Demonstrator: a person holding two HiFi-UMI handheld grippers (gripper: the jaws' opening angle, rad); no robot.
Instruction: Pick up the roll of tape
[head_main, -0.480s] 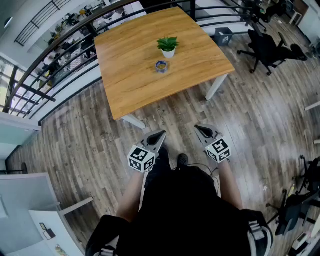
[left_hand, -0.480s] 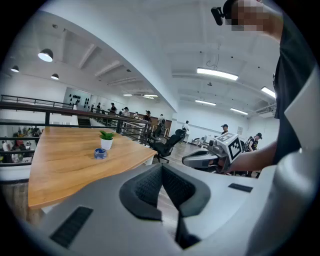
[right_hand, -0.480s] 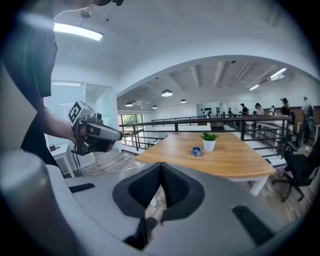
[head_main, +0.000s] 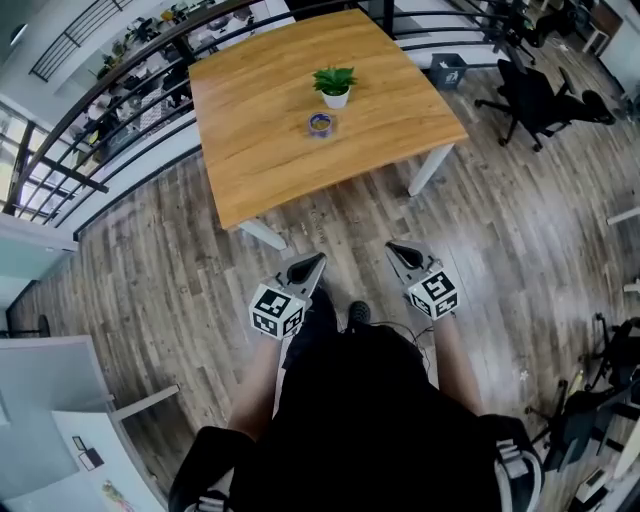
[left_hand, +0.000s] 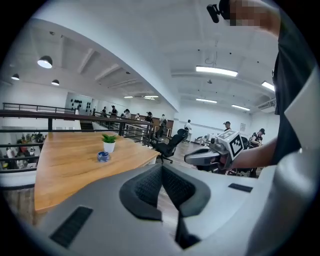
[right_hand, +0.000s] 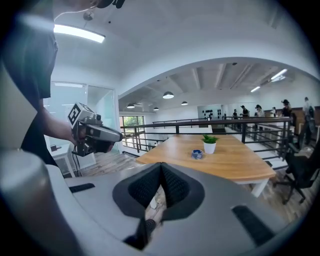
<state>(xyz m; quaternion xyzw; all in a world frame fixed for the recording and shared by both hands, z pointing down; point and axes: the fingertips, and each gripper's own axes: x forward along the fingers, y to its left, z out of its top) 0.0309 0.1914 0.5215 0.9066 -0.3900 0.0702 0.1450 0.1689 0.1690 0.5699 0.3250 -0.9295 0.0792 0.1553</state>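
Observation:
A small blue roll of tape (head_main: 320, 123) lies flat on the wooden table (head_main: 260, 150), just in front of a potted plant (head_main: 335, 86). The tape (left_hand: 103, 156) also shows in the left gripper view, and the tape (right_hand: 197, 154) in the right gripper view, far ahead of the jaws. My left gripper (head_main: 316, 261) and right gripper (head_main: 392, 247) hover over the floor, well short of the table's near edge. Both are shut with nothing between their jaws, side by side and pointing toward the table.
A black railing (head_main: 110, 100) runs behind and left of the table. Black office chairs (head_main: 535, 95) stand to the right on the wood floor. White table legs (head_main: 430, 170) show under the near edge. People stand far off in the background.
Both grippers have shifted slightly forward toward the table, and the table sits a little higher in the head view. Jaws stay shut.

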